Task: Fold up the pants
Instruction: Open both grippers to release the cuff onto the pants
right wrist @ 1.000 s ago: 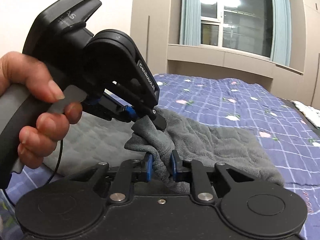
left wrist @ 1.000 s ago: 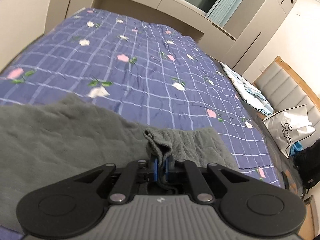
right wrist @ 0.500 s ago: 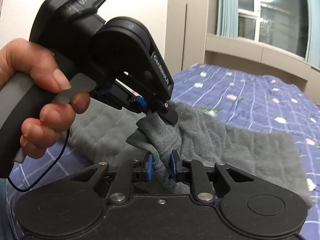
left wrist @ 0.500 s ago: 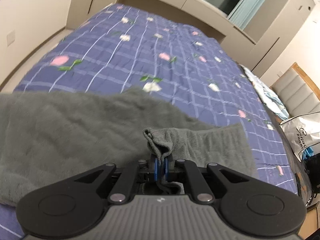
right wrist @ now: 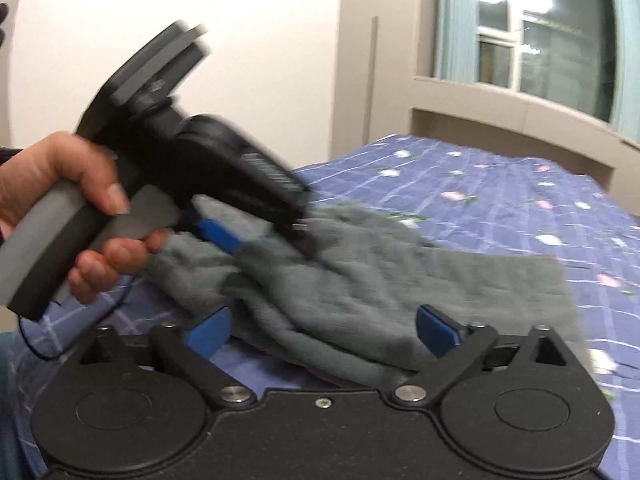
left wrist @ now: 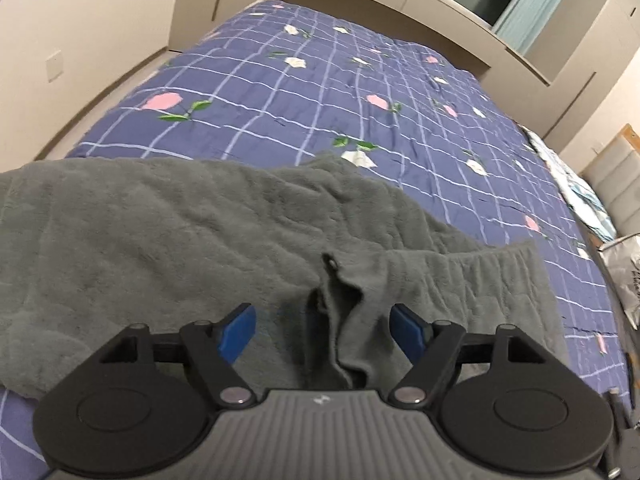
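Grey fleece pants point(left wrist: 168, 248) lie on the checked bed point(left wrist: 320, 92); left claw point(left wrist: 324, 330) and right claw point(right wrist: 320, 330) both spread, gripping nothing.

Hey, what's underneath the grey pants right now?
The grey pants lie on a blue checked bedspread with a flower print, which shows all around them. Whatever sits directly beneath the fabric is covered. Both grippers, left and right, have open jaws.
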`<state>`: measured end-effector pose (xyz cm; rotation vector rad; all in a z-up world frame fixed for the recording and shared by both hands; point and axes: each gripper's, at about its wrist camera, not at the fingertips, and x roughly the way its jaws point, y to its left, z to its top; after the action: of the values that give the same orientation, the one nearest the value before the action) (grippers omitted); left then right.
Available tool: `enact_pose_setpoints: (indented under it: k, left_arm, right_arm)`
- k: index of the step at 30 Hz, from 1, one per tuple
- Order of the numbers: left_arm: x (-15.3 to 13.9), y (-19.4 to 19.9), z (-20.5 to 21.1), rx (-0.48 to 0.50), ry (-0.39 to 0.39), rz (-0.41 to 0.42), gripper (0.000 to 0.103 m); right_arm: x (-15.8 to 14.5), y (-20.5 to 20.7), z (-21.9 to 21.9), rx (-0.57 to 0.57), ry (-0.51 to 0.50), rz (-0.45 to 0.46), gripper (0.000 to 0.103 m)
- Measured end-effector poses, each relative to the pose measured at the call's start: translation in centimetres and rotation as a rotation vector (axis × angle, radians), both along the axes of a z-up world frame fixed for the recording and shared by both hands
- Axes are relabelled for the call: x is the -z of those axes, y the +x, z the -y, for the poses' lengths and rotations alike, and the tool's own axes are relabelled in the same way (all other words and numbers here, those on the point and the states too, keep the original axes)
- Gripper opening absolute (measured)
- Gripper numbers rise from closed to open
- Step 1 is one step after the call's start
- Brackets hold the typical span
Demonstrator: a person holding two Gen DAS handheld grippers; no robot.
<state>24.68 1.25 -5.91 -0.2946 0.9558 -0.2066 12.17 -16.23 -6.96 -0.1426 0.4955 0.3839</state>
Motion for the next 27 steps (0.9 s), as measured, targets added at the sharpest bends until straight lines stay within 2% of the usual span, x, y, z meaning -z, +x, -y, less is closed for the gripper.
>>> enact_pose_setpoints:
  k: [6, 13, 17, 20, 23, 27]
  left_arm:
    - [0.6, 0.2, 0.2, -0.055, 0.027, -0.004, 0.095]
    - [1.7, -0.5, 1.4, -0.061, 0.108, 0.016, 0.1]
    - [2.0, -0.3, 2.1, -0.05, 0.14, 0.012, 0.102]
    - [1.8, -0.3, 2.2, -0.045, 0.147, 0.007, 0.102]
    - [1.3, -0.4, 2.1, -0.023, 0.157, -0.001, 0.102]
    - [0.9, -1.4, 1.4, 0.0, 0.186, -0.004, 0.102]
  right_arm:
    - [-0.5, 1.8, 5.2, 0.209, -0.027, 0.059, 0.102]
    - [1.1, 9.5, 11.4, 0.452, -0.166, 0.044, 0.102]
    - [2.1, 13.3, 13.0, 0.459, -0.2, -0.004, 0.102]
    - [2.9, 14.3, 13.3, 0.447, -0.214, -0.041, 0.102]
    - [2.5, 13.3, 13.0, 0.462, -0.194, -0.02, 0.102]
    - [1.5, 9.6, 12.3, 0.442, -0.154, 0.015, 0.102]
